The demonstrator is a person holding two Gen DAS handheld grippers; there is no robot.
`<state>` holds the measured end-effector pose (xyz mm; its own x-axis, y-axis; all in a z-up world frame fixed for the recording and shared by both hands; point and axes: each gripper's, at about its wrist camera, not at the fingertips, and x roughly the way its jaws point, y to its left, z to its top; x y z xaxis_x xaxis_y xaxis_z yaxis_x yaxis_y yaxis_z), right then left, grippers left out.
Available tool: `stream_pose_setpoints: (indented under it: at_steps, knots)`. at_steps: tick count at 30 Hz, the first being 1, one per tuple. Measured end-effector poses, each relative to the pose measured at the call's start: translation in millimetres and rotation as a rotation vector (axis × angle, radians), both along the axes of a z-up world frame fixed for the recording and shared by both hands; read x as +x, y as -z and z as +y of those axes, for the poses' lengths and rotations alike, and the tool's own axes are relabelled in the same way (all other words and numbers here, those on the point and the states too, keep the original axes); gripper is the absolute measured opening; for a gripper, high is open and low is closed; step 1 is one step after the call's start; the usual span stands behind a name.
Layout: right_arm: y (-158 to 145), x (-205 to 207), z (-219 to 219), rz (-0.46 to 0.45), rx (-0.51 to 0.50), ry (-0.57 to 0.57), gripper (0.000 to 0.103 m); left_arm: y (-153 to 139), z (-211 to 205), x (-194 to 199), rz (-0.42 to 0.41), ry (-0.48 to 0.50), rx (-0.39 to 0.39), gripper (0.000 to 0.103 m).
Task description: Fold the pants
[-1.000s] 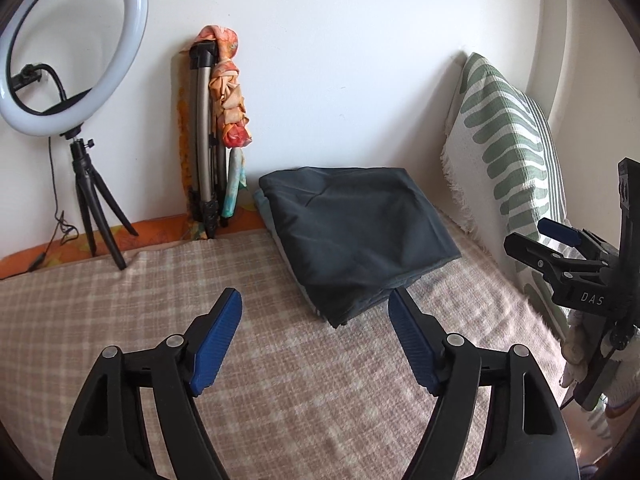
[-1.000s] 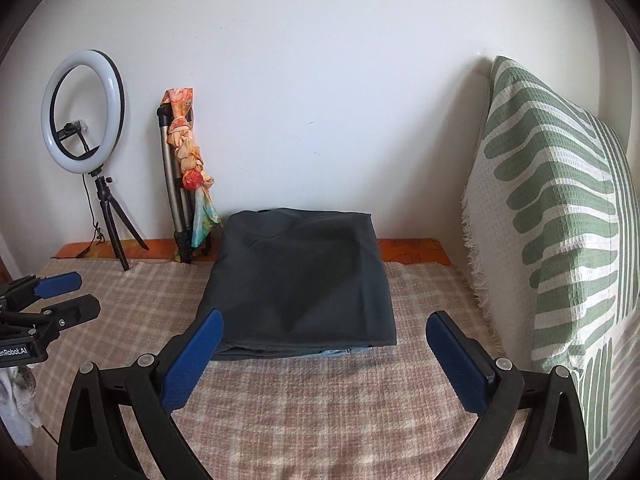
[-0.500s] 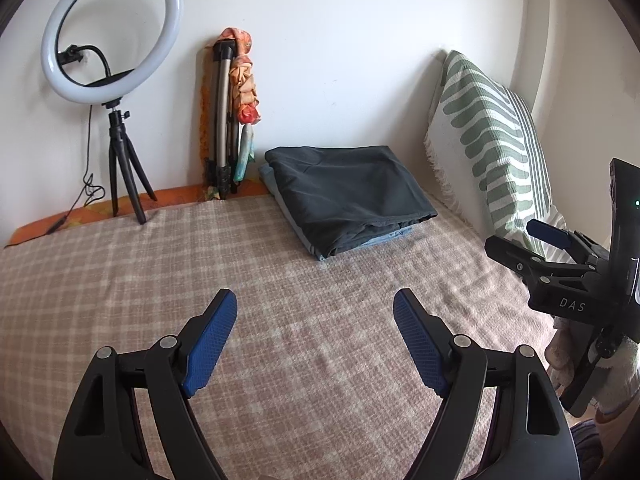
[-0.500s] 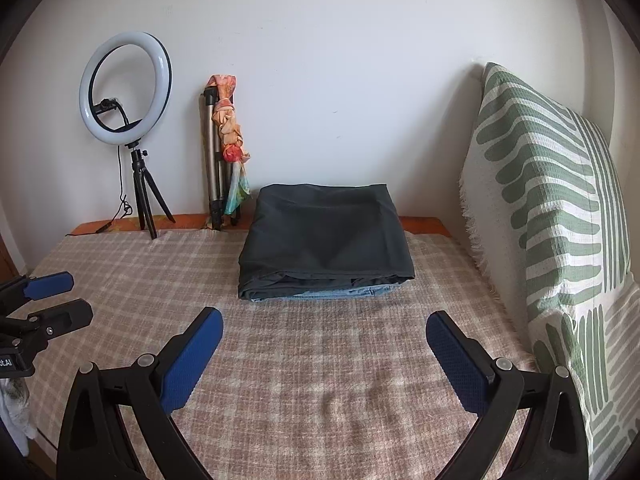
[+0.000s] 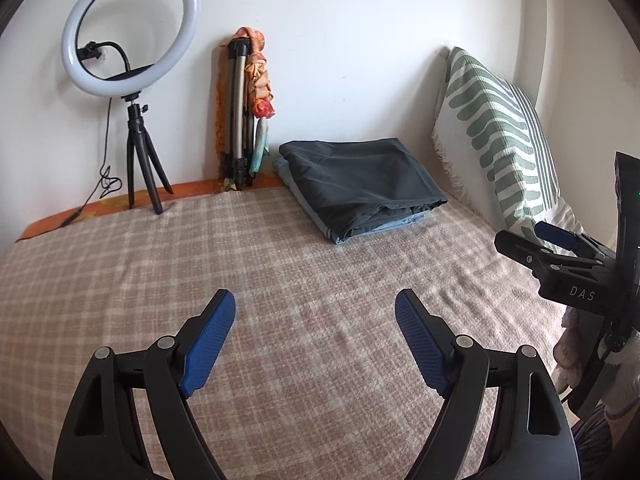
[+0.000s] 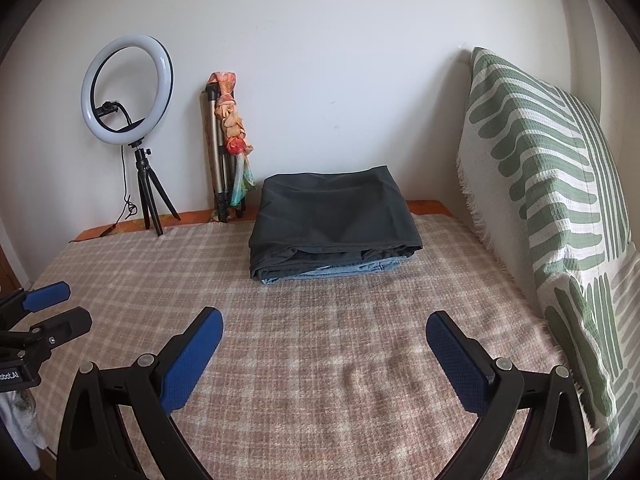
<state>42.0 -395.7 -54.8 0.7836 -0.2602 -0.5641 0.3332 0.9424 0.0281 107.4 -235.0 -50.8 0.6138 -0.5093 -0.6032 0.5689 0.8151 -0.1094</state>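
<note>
Left hand-held gripper: held above the near part of the bed, jaws spread wide, nothing held between the blue pads.

Right hand-held gripper: likewise spread wide and empty, held above the near part of the bed; it is also seen at the right edge of the left wrist view, beside the pillow.

Pants: dark grey, folded into a flat rectangle, laid at the far end of the bed close to the wall. The open, layered edge is turned toward the grippers. A light blue folded garment is seen underneath, its edge showing along the near and left sides.

Bed: covered by a pink-and-cream checked blanket. A broad bare stretch of blanket is seen between both grippers and the pants.

Pillow: green-and-white patterned, fringed, stood along the right edge of the bed, just beside the pants.

Ring light: on a small black tripod at the far left, by the wall.

Folded tripod: leaned on the wall with an orange cloth wound round it, just left of the pants.
</note>
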Motion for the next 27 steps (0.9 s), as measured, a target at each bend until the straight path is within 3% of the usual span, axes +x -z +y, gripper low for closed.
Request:
stream_pose_setpoints:
  at_steps: [10,27]
  knots:
    - [-1.0,-1.8,-3.1,-0.019,0.005,0.034,0.103,7.7,1.6,-2.9,-0.033,-0.013,0.055,0.084]
    - [-1.3,-4.2,0.7,-0.018,-0.005,0.037,0.103,7.5,4.3,-2.1,-0.007,-0.02,0.057,0.085]
